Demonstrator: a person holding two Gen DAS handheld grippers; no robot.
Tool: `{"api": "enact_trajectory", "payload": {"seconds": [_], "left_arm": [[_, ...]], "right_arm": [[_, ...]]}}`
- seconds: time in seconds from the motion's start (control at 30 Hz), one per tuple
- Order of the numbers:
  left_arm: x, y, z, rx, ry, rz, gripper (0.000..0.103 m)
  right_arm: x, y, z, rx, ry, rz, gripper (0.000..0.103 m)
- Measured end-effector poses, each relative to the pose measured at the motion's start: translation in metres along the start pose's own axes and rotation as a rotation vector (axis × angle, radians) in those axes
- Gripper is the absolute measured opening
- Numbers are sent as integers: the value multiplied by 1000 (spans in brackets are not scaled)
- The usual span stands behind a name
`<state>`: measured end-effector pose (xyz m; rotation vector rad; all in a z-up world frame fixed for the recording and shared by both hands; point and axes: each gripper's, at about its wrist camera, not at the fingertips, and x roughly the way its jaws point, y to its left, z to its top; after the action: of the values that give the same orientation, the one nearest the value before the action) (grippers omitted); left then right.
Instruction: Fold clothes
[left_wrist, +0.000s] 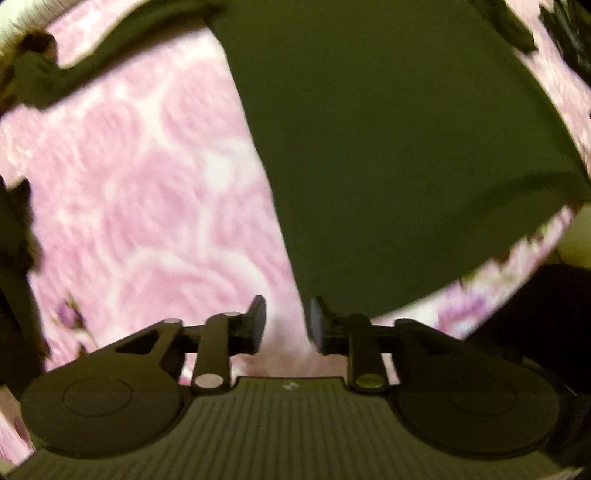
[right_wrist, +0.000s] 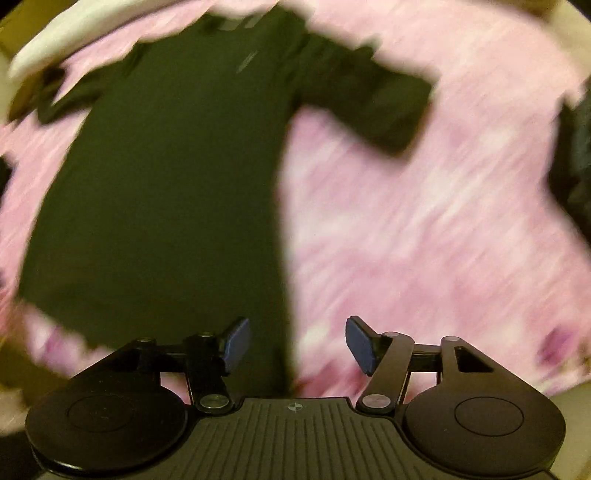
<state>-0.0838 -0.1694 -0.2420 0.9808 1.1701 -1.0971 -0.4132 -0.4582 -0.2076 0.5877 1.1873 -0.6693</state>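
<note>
A dark olive-green T-shirt lies spread flat on a pink floral bed sheet, its sleeves out to both sides. My right gripper is open and empty, above the shirt's lower right hem corner. In the left wrist view the shirt fills the upper right, with its left sleeve at the far left. My left gripper is open and empty, just off the shirt's lower left hem corner, over the sheet. Both views are blurred by motion.
A white pillow or bed edge lies beyond the shirt's collar. A dark bundle of other cloth sits at the right edge of the sheet. A dark shape stands at the left edge of the left wrist view.
</note>
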Motion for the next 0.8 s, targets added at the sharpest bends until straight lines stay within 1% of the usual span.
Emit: {"api": "enact_trajectory", "payload": {"seconds": [0.07, 0.13, 0.23, 0.33, 0.4, 0.43, 0.5, 0.53, 0.6, 0.63, 0.7, 0.8], "left_arm": [[-10, 5, 15, -10, -52, 21, 25], [-16, 3, 32, -20, -90, 30, 27], [-13, -16, 61, -10, -124, 38, 29], [-7, -47, 89, -3, -142, 41, 31], [1, -72, 111, -17, -145, 42, 31], [5, -87, 124, -19, -150, 35, 31], [16, -116, 151, -4, -178, 3, 31], [22, -135, 168, 10, -197, -18, 31], [31, -173, 203, 51, -233, -73, 31], [36, -192, 221, 73, -249, -99, 31], [47, -226, 254, 110, -278, -145, 31], [63, -270, 295, 167, -305, -201, 37]], "right_arm": [[3, -4, 29, 12, -96, -51, 64], [11, -7, 60, 8, -185, -96, 68], [44, -6, 107, -70, -263, -137, 70], [87, -8, 140, -190, -278, -163, 71], [123, -16, 156, -262, -236, -184, 69], [137, -23, 162, -289, -210, -180, 47], [147, -42, 170, -324, -165, -134, 5], [142, -54, 172, -335, -172, -132, 4], [117, -85, 176, -350, -221, -174, 3], [99, -106, 179, -329, -250, -209, 3], [66, -151, 184, -256, -314, -300, 3], [30, -207, 187, -159, -398, -454, 3]]}}
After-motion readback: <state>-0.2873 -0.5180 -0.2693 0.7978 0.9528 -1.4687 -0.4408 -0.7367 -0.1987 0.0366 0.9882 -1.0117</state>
